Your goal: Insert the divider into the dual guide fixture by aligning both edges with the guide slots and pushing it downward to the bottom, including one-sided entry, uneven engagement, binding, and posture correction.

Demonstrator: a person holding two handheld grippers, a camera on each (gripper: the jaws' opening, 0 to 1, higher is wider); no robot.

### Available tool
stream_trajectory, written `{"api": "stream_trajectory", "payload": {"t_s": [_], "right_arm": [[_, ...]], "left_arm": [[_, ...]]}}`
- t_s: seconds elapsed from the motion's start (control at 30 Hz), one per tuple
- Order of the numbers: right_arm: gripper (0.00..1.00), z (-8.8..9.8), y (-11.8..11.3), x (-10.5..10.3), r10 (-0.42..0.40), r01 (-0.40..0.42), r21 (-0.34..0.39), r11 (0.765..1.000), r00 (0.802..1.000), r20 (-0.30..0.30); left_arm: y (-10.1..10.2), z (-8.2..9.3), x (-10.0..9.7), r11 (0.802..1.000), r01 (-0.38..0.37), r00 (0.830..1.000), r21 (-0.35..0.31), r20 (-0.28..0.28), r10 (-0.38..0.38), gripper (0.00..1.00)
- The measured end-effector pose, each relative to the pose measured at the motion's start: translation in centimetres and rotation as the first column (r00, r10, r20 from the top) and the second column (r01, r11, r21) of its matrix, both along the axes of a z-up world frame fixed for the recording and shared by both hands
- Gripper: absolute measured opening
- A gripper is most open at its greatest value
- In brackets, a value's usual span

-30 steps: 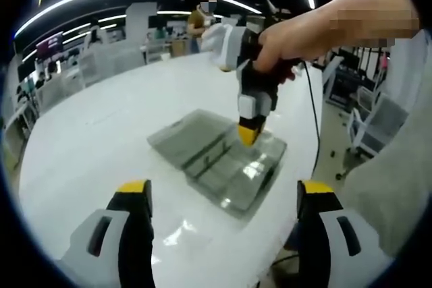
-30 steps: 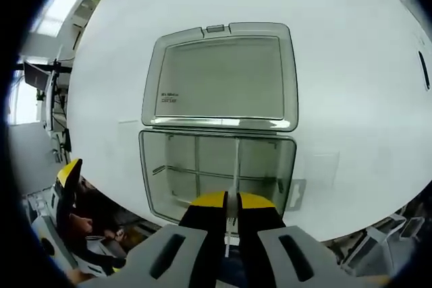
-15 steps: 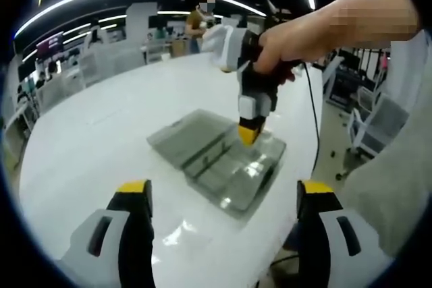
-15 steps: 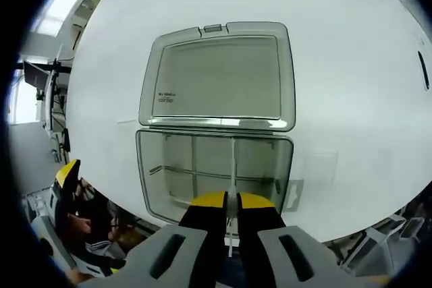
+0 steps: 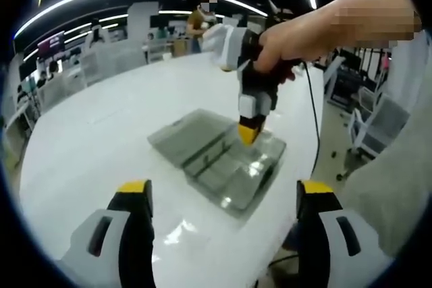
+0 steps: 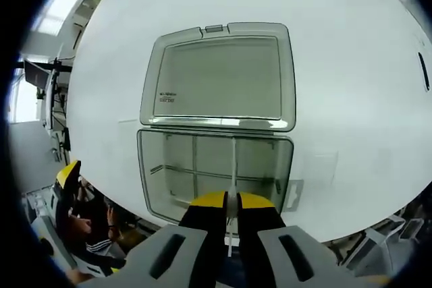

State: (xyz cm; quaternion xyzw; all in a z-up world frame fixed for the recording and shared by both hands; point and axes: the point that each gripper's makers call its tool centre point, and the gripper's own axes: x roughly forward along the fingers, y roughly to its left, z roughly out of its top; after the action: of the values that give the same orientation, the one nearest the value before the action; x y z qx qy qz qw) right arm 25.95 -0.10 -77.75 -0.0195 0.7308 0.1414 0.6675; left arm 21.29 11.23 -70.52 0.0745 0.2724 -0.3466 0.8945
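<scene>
Two hand-held grippers work: the left hand-held gripper (image 5: 219,200) hovers spread at 6 o'clock; the right hand-held gripper (image 6: 229,202) pinches the divider (image 6: 233,166) inside the clear compartment box (image 6: 216,175) on the surface (image 6: 351,65). Barely changed since a second ago, suggesting binding.

Clear grey box (image 6: 217,126) on white table (image 6: 351,65); gripper (image 6: 229,202) tips yellow (body white/black); divider (image 6: 233,166) prob. clear.

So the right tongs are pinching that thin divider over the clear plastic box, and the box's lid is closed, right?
Not quite: the lid is open, lying flat on the white table beside the clear plastic box, as the right gripper view shows. The right tongs do pinch the thin divider over the box.
</scene>
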Motion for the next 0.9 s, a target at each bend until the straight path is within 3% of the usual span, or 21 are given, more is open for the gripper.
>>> {"api": "stream_trajectory", "payload": {"t_s": [0.9], "right_arm": [[0.00,0.15,-0.10,-0.02,-0.005,0.005,0.012,1.000,1.000,0.004]], "left_arm": [[-0.40,0.05,-0.34,1.000,-0.004,1.000,0.006,0.002,0.004,0.86]]}}
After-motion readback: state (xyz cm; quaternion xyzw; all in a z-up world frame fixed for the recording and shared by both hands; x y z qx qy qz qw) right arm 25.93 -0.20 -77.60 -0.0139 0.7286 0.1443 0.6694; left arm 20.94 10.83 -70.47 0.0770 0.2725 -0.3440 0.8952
